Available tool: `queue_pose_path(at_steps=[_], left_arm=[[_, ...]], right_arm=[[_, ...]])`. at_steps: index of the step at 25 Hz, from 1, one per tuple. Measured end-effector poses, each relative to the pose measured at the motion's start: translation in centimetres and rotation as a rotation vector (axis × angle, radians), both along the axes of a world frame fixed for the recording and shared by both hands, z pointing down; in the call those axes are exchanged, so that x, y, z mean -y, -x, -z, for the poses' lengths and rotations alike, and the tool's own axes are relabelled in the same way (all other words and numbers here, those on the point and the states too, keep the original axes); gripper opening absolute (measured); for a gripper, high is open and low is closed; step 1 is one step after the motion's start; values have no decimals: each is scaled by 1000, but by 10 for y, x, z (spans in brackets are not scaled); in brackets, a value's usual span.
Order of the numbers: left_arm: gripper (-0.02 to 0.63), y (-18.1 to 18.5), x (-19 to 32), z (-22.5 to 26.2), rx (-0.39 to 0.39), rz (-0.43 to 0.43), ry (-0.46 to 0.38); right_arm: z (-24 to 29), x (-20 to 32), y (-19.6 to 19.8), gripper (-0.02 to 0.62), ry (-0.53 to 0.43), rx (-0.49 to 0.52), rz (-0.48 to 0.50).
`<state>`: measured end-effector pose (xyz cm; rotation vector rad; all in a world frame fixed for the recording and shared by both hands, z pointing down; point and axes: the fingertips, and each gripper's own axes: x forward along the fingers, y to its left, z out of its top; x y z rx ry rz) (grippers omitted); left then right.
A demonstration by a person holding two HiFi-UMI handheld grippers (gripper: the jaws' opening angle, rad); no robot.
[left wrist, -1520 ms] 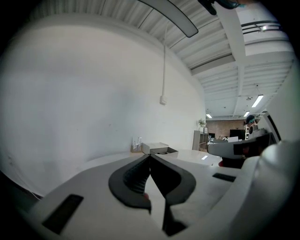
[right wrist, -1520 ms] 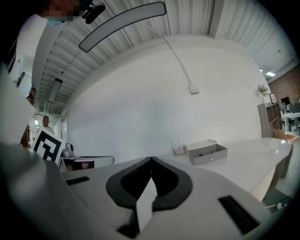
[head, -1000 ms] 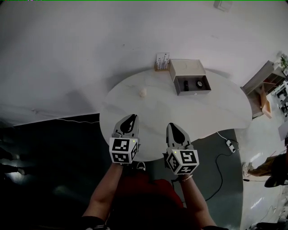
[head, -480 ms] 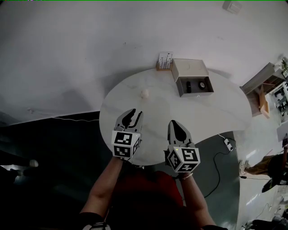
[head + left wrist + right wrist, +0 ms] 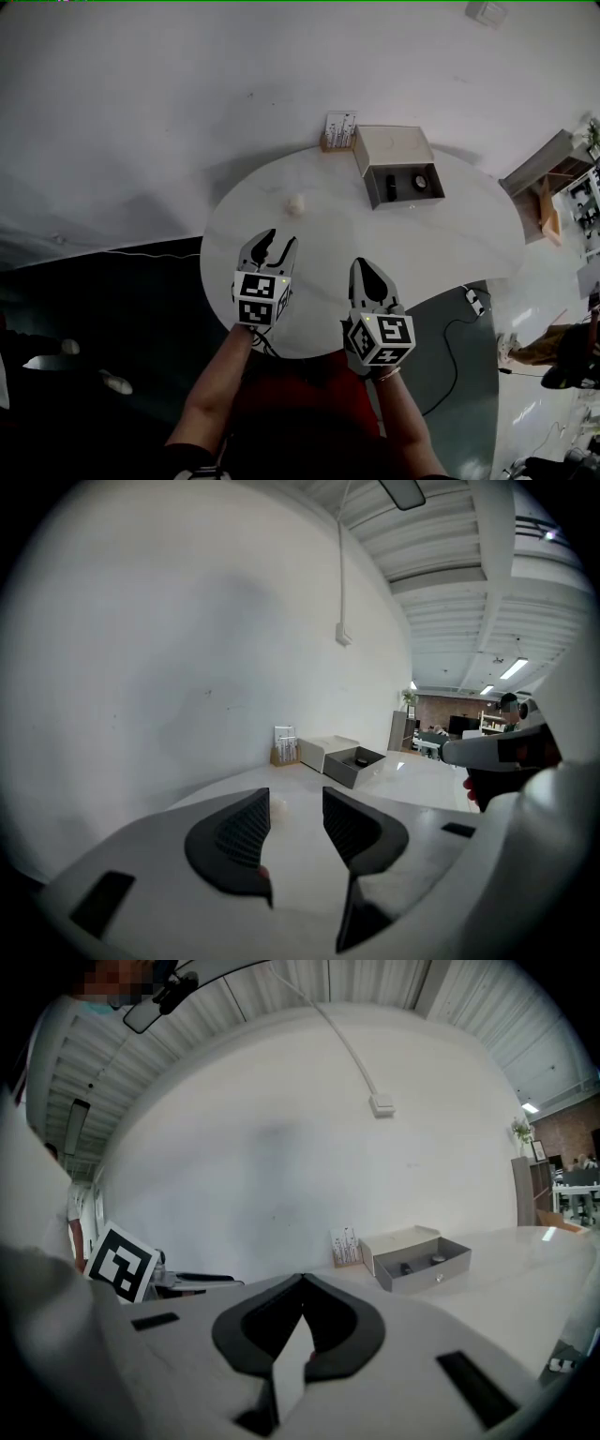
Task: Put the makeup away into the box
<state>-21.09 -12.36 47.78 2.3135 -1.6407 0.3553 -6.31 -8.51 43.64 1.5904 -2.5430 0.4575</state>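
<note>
Left tool [image 5: 278, 238], empty jaws just opening, hovers short of the makeup ball [image 5: 296, 202]; right tool [image 5: 362, 263] closed.

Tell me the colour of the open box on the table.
Grey box with a pale cream lid; clearest in the head view.

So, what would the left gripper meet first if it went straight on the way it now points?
Probably the small pale lump on the table, just ahead of the left gripper, whose empty jaws have just been opening; angled slightly down, it might touch the table first.
</note>
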Motion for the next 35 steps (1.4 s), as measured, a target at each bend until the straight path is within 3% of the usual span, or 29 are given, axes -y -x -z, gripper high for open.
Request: queue_pose_path(at_steps=[15,29,35], left_arm=[[213,-3,70,-42,118,62,79],[227,-17,124,-72,214,80,135],[228,-17,134,-94,248,84,206]], right_arm=[[-25,66,-10,12,57,-3,76],[-54,113,-14,12,132,2,146],[-68,122,-18,12,165,0,167]])
